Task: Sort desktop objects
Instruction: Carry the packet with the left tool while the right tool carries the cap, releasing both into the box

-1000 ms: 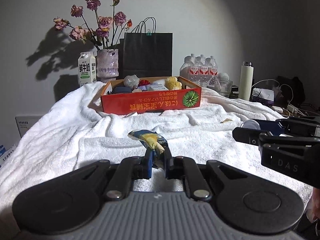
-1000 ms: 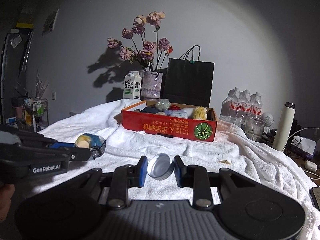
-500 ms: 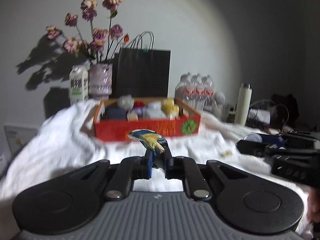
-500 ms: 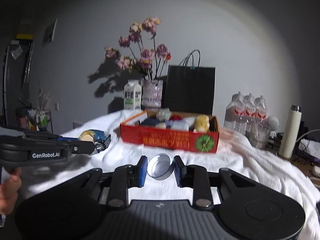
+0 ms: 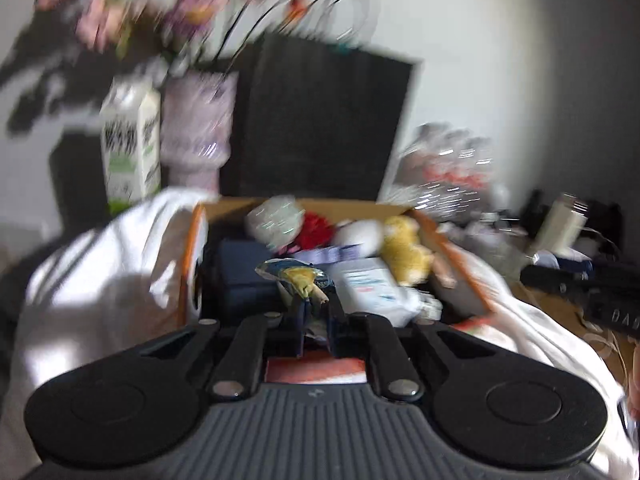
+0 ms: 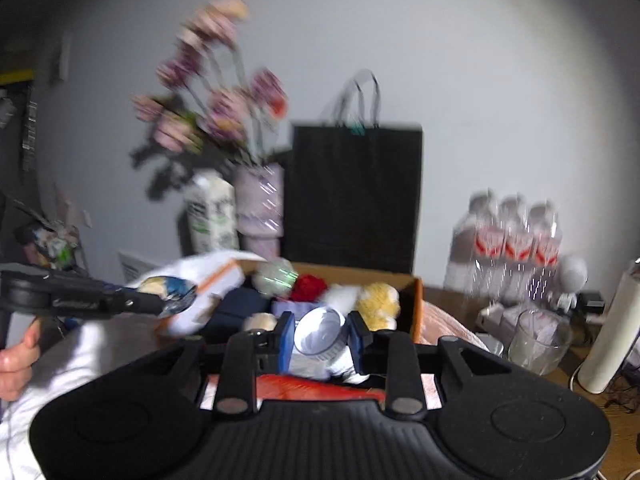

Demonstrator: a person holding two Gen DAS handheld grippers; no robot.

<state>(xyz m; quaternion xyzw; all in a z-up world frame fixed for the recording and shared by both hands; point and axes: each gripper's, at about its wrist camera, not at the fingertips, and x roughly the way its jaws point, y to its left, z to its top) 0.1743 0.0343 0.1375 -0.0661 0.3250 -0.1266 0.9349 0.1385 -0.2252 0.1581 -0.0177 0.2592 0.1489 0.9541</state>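
left tool clamped on crumpled snack wrapper, right tool pinching round tin, both above crowded red box; risk of either bouncing off heaped contents onto white towel.

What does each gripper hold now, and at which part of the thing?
The left gripper pinches a blue-yellow wrapper by its lower end. The right gripper clamps a round tin across its sides.

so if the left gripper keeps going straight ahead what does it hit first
Probably the clutter in the box: the left gripper, shut on a wrapper, points at the dark blue item. Blur makes depth uncertain.
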